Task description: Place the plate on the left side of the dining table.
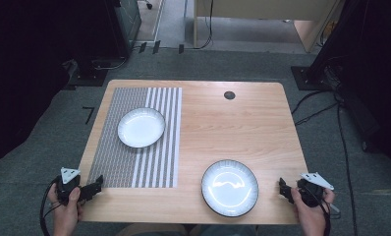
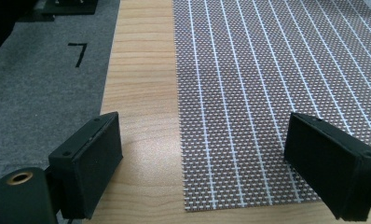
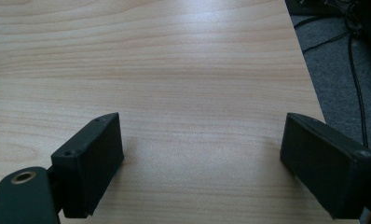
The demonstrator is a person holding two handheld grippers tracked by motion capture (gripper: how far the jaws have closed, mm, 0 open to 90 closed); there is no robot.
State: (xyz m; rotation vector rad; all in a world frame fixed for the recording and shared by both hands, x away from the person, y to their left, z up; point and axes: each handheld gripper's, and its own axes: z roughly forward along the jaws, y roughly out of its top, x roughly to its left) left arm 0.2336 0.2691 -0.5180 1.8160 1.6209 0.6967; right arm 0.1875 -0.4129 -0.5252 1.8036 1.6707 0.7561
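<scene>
Nothing is held yet: the left claw (image 1: 96, 185) and the right claw (image 1: 283, 188) both rest spread and empty at the near corners of the pale wood-grain surface (image 1: 223, 123), so all the plate handling seems left to do. The nearer plate (image 1: 230, 188), round, glossy white with a dark ribbed rim, lies on bare wood just beside the right claw. The second plate (image 1: 141, 127) sits on the woven grey striped placemat (image 1: 119, 162).
</scene>
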